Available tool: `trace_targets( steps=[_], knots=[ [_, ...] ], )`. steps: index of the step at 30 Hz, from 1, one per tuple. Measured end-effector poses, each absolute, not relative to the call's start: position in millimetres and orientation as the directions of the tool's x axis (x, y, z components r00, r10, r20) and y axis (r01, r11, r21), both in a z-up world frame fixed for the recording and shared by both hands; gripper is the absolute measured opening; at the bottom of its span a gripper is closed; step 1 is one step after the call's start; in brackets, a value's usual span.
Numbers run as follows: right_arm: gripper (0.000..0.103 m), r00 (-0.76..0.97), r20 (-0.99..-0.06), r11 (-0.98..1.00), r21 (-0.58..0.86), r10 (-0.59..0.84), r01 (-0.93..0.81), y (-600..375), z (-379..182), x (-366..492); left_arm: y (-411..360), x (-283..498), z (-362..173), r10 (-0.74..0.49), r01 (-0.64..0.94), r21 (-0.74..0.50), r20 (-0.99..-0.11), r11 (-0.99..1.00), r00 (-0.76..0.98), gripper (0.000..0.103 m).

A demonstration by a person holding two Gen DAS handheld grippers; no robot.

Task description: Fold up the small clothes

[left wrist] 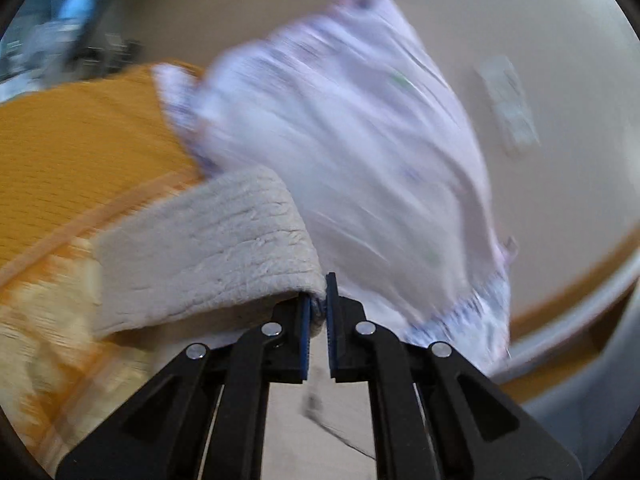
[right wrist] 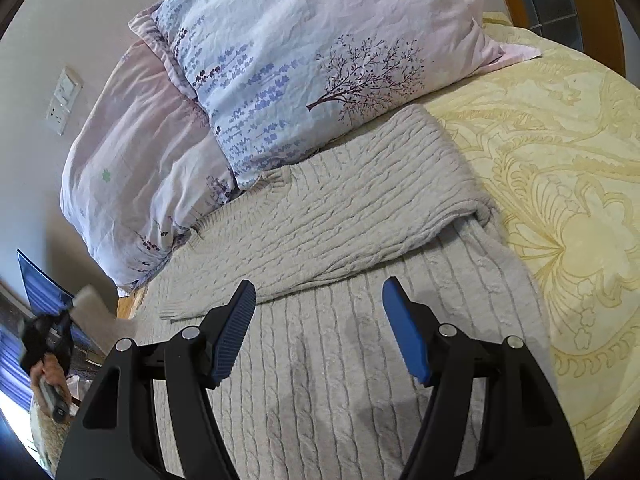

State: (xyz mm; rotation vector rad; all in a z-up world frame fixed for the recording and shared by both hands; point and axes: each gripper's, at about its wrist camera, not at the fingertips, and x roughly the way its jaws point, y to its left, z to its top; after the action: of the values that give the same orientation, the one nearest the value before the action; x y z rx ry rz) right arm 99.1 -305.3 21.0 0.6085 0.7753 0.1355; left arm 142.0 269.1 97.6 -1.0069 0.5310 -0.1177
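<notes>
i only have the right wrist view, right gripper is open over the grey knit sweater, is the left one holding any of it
Observer: Yes. In the left wrist view the left gripper is shut on a thick edge of the grey cable-knit sweater, which curls up over its fingers.
Operator: is that view sharp enough to steer by
Observer: Barely. The floral pillow behind the sweater is smeared with motion blur; only the gripper and the pinched edge are crisp.
Operator: what's left of the sweater there
Observer: An orange woven surface, which your view hardly shows; I cannot tell what it is.
Operator: and my side
Observer: The right gripper is open above the sweater, one sleeve already folded across the body.
</notes>
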Motion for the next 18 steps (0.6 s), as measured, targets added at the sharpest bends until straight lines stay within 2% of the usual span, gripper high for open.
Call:
trace_targets(
  steps=[6,9,11,12,14,16,17,18],
  knots=[
    [0.068,0.728,-0.611,0.83,0.548,0.31,0.107,-314.0,23.6,92.5,151.0,189.5,101.8,-0.561,0.036,-0.826,-0.35,0.562,0.75,0.006],
    [0.068,0.727,-0.616,0.833,0.542,0.303,0.112,-318.1,23.6,92.4,87.0,207.8,77.8,-0.65,0.068,-0.817,-0.403,0.573,0.644,0.006],
    [0.068,0.719,-0.627,0.84,0.531,0.3,0.113,-318.9,23.3,93.9,48.6,216.9,50.9,-0.691,0.056,-0.804,-0.469,0.591,0.55,0.008],
    [0.068,0.714,-0.634,0.847,0.52,0.297,0.109,-317.7,23.6,95.3,34.9,219.7,38.0,-0.699,0.047,-0.794,-0.504,0.606,0.507,0.013],
    [0.068,0.702,-0.646,0.861,0.5,0.3,0.093,-313.8,25.1,98.6,13.9,219.7,16.2,-0.7,0.024,-0.771,-0.563,0.636,0.439,0.016],
    [0.068,0.691,-0.655,0.88,0.472,0.305,0.059,-306.3,30.4,102.9,9.3,213.0,12.9,-0.705,0.047,-0.758,-0.58,0.65,0.408,0.037],
    [0.068,0.688,-0.658,0.891,0.453,0.307,0.036,-301.4,34.4,105.3,11.5,208.5,16.5,-0.712,0.064,-0.759,-0.574,0.648,0.404,0.041],
    [0.068,0.686,-0.658,0.9,0.436,0.311,0.009,-295.7,39.1,107.8,15.8,201.5,21.4,-0.716,0.082,-0.758,-0.567,0.647,0.408,0.05]
  ],
)
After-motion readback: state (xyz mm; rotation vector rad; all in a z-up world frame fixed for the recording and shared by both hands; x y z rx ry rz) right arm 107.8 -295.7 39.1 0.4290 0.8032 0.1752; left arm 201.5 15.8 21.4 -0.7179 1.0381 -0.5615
